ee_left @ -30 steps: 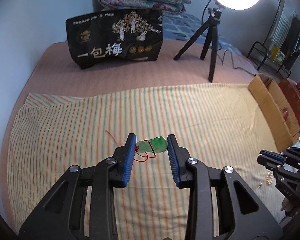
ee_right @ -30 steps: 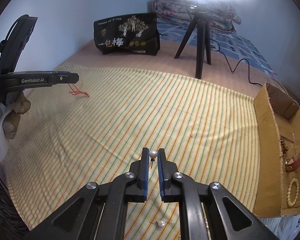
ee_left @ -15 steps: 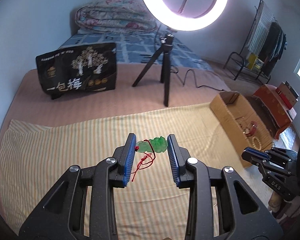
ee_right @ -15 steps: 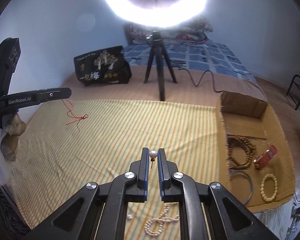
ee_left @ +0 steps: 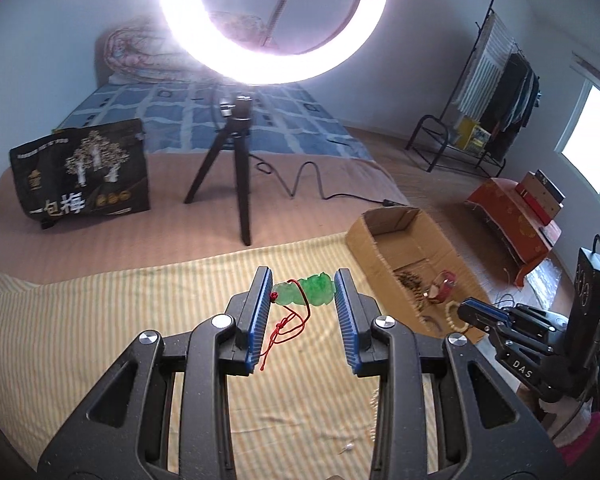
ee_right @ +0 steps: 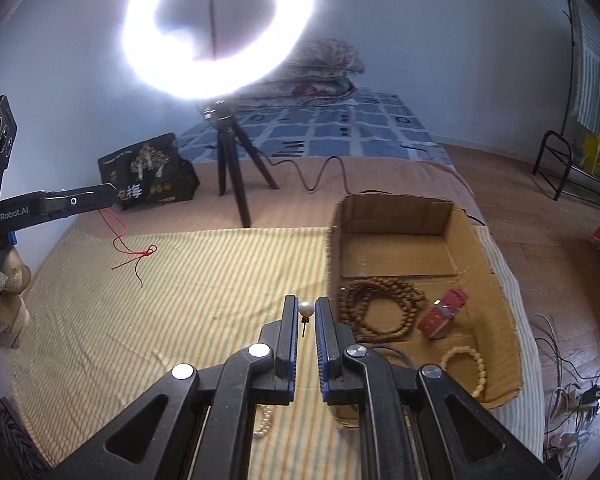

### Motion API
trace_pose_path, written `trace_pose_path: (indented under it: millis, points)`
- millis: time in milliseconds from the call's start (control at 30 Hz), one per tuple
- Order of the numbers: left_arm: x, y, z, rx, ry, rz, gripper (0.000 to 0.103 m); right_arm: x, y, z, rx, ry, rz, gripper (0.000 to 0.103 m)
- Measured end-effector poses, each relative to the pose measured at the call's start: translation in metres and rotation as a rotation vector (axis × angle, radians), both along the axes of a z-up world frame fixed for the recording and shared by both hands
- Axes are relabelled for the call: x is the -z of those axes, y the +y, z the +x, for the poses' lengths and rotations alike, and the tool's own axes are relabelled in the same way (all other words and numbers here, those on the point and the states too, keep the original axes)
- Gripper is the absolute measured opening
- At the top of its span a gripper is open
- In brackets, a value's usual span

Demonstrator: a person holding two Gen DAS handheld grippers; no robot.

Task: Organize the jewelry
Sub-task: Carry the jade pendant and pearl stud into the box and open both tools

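Note:
My left gripper (ee_left: 303,280) is shut on a green jade pendant (ee_left: 312,289), held above the striped cloth (ee_left: 100,320); its red cord (ee_left: 286,328) dangles below. In the right wrist view that cord (ee_right: 130,250) hangs from the left gripper's finger (ee_right: 80,202) at the left edge. My right gripper (ee_right: 306,308) is shut on a pearl stud earring (ee_right: 306,309), just left of the cardboard box (ee_right: 420,208). The box holds a wooden bead necklace (ee_right: 380,308), a red strap (ee_right: 444,312) and a pale bead bracelet (ee_right: 466,364). In the left wrist view the right gripper (ee_left: 466,311) hovers by the box (ee_left: 384,224).
A ring light on a black tripod (ee_right: 228,168) stands behind the cloth, its cable trailing right. A black printed bag (ee_left: 84,176) sits at the back left. A pearl strand (ee_right: 264,424) and a second pearl stud (ee_left: 348,447) lie on the cloth near me.
Both grippers have risen and swung right toward the cardboard box, each keeping its piece. The pendant's cord has lifted off the cloth. The box interior has come into view.

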State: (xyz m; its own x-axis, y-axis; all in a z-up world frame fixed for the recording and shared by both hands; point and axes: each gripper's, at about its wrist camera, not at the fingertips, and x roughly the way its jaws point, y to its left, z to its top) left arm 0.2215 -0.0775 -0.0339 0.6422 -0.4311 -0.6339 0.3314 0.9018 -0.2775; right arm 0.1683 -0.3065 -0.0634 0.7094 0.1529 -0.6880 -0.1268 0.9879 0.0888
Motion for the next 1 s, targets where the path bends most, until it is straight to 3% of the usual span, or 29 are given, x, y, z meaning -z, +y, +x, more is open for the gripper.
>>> trace_pose_path:
  millis: [400,1000]
  points:
    - [-0.003,-0.082,0.011,0.102,0.0,-0.044,0.032,0.006,-0.052,-0.002,0.093,0.031,0.018,0.006]
    - [0.005,-0.165,0.019,0.185,0.034,-0.071,0.032,0.028,-0.09,-0.006,0.15,0.095,0.026,0.006]
